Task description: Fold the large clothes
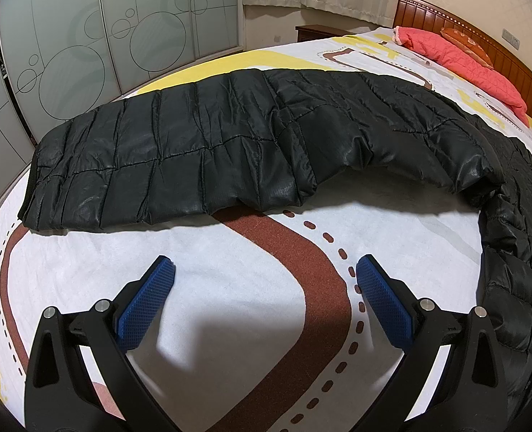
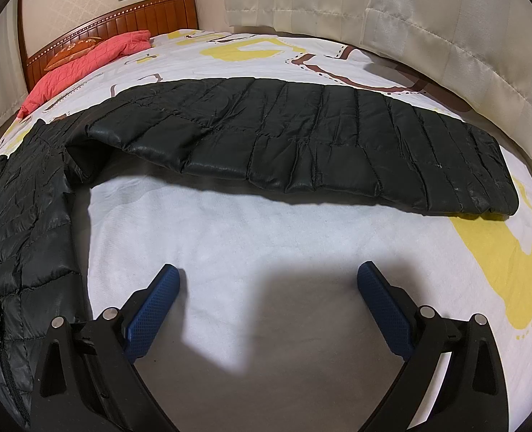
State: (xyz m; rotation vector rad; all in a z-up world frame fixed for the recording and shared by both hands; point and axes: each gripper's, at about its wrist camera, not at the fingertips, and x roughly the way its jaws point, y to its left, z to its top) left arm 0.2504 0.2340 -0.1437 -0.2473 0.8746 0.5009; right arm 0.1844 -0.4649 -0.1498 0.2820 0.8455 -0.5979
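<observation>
A black quilted puffer jacket lies spread on the bed. In the left wrist view one sleeve stretches out to the left, with the body running down the right edge. In the right wrist view the jacket sends its other sleeve to the right, and the zipped body lies at the left. My left gripper hovers open over bare sheet, a short way in front of the sleeve. My right gripper is open too, over the white sheet in front of the other sleeve. Neither holds anything.
The bed sheet is white with brown road stripes and yellow patches. A coral quilted pillow lies by the wooden headboard. Sliding wardrobe doors stand beyond the bed's left side; curtains hang at the far side.
</observation>
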